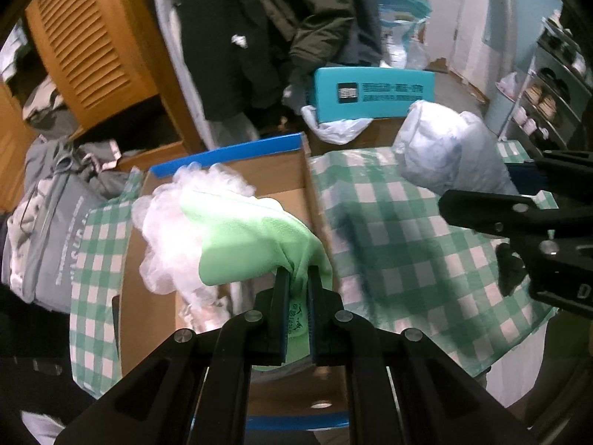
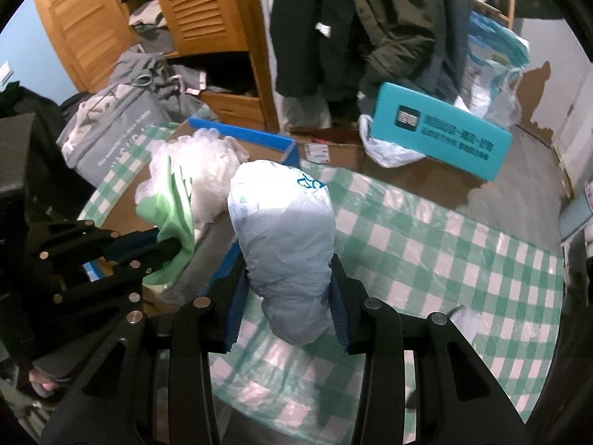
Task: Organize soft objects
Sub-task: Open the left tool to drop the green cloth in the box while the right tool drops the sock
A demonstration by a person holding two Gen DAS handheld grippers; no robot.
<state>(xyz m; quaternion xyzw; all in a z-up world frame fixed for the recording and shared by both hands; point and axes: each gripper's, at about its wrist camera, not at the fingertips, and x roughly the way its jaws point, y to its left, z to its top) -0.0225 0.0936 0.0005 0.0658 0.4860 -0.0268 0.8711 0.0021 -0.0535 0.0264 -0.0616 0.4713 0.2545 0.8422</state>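
My left gripper [image 1: 296, 282] is shut on a light green cloth [image 1: 244, 237] and holds it over an open cardboard box [image 1: 285, 174] with a blue rim. A white fluffy mesh puff [image 1: 166, 222] hangs against the cloth. My right gripper [image 2: 287, 296] is shut on a pale blue-white plastic-wrapped bundle [image 2: 283, 230], held above the green checked tablecloth [image 2: 444, 259]. The bundle also shows in the left wrist view [image 1: 444, 148], with the right gripper [image 1: 519, 222] at the right edge. The left gripper [image 2: 148, 252] with the green cloth [image 2: 174, 215] shows left in the right wrist view.
A teal box [image 1: 370, 92] leans on a cardboard carton beyond the table. A grey bag [image 1: 55, 222] of clothes stands at the left. Dark coats [image 2: 370, 18] hang behind, next to a wooden louvred wardrobe [image 2: 200, 3]. A rack with dishes [image 1: 548, 100] is at far right.
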